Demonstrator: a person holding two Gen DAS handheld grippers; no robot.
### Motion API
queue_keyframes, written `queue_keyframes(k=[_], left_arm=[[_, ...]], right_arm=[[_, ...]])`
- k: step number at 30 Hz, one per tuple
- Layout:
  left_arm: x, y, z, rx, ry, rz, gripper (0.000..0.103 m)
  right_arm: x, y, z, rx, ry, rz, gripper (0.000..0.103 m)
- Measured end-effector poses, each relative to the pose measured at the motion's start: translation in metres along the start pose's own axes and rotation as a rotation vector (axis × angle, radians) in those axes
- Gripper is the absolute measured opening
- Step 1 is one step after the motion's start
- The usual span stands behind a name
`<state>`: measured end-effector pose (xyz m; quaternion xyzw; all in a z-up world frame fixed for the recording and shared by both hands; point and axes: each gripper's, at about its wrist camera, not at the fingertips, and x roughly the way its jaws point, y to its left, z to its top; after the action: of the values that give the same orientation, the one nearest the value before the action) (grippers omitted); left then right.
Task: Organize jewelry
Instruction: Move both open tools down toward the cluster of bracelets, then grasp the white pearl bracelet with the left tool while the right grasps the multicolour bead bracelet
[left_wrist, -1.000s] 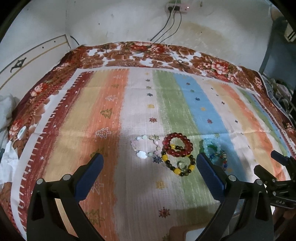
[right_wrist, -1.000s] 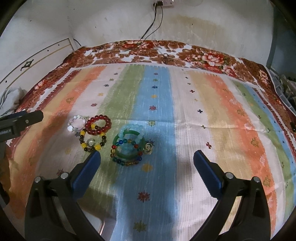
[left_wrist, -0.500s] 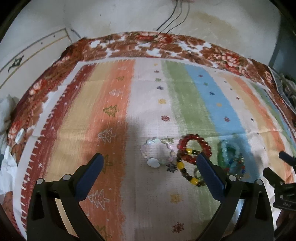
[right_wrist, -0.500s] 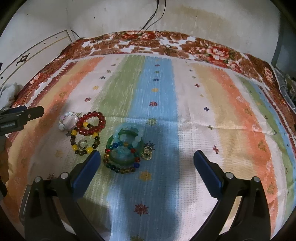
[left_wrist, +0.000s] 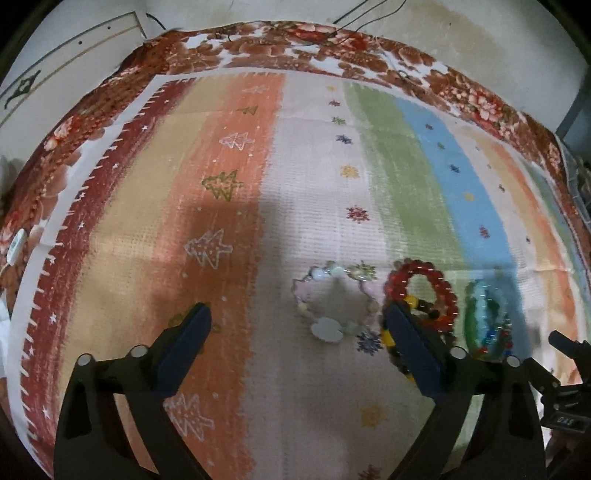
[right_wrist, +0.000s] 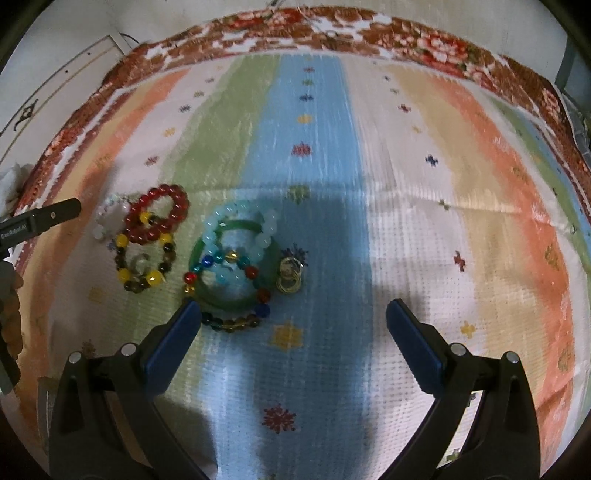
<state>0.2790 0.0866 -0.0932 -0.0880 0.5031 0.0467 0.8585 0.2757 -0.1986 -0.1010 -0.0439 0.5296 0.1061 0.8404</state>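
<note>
- The striped cloth (right_wrist: 369, 184), in bands of orange, white, green and blue, covers the surface, and a brown floral cloth (left_wrist: 295, 40) shows along the top of both views.
- Left gripper (left_wrist: 297, 325): jaws wide apart and closing, nothing pressed between them. In the left wrist view the pale bead bracelet (left_wrist: 334, 299) lies on the cloth in the gap between the fingers, just right of centre.
- The red bead bracelet (left_wrist: 421, 291) lies right of the pale one, by the right finger's tip, overlapping a yellow and dark bead bracelet (right_wrist: 142, 264).
- Right gripper (right_wrist: 291, 314): jaws wide apart and holding nothing, only bare cloth between the fingers.
- In the right wrist view the green bangle (right_wrist: 236, 269) lies left of centre, above the left finger's tip, with a light blue bead bracelet (right_wrist: 240, 229) and a multicoloured bead bracelet (right_wrist: 225, 291) overlapping it.
- Small gold rings (right_wrist: 290, 275) lie just right of the bangle.
- The left gripper's finger pokes in at the left edge of the right wrist view, near the red bracelet.
</note>
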Motion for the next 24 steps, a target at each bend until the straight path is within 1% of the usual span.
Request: queue_keyframes(k=[2,7,8,10,13,17,19,20,22,24], left_arm=[[0.008,0.001,0.0,-0.007,0.023,-0.005,0.084],[0.021,-0.002,-0.002,0.023,0.066,0.002,0.074],[0.023,-0.002,-0.002,0.028,0.071,0.004,0.072],[0.028,-0.002,-0.002,0.036,0.081,0.007,0.069],[0.036,0.0,-0.002,0.038,0.098,0.007,0.062],[0.043,-0.001,-0.002,0.045,0.102,0.006,0.059],[0.043,-0.003,-0.002,0.058,0.099,0.01,0.056],[0.043,-0.004,-0.002,0.065,0.098,0.012,0.055],[0.044,-0.007,-0.003,0.085,0.094,0.019,0.052],[0.044,-0.01,-0.004,0.104,0.091,0.024,0.05]], right_arm=[[0.006,-0.003,0.001,0.017,0.026,0.017,0.098],[0.016,-0.007,0.002,0.049,0.066,0.034,0.098],[0.017,-0.007,0.002,0.054,0.071,0.039,0.097],[0.02,-0.009,0.003,0.069,0.085,0.053,0.087],[0.026,-0.013,0.002,0.093,0.112,0.066,0.084],[0.029,-0.014,0.003,0.098,0.118,0.056,0.077],[0.03,-0.015,0.004,0.104,0.115,0.056,0.068],[0.03,-0.015,0.005,0.105,0.113,0.057,0.066],[0.03,-0.014,0.006,0.107,0.114,0.068,0.058],[0.029,-0.012,0.006,0.104,0.116,0.081,0.054]])
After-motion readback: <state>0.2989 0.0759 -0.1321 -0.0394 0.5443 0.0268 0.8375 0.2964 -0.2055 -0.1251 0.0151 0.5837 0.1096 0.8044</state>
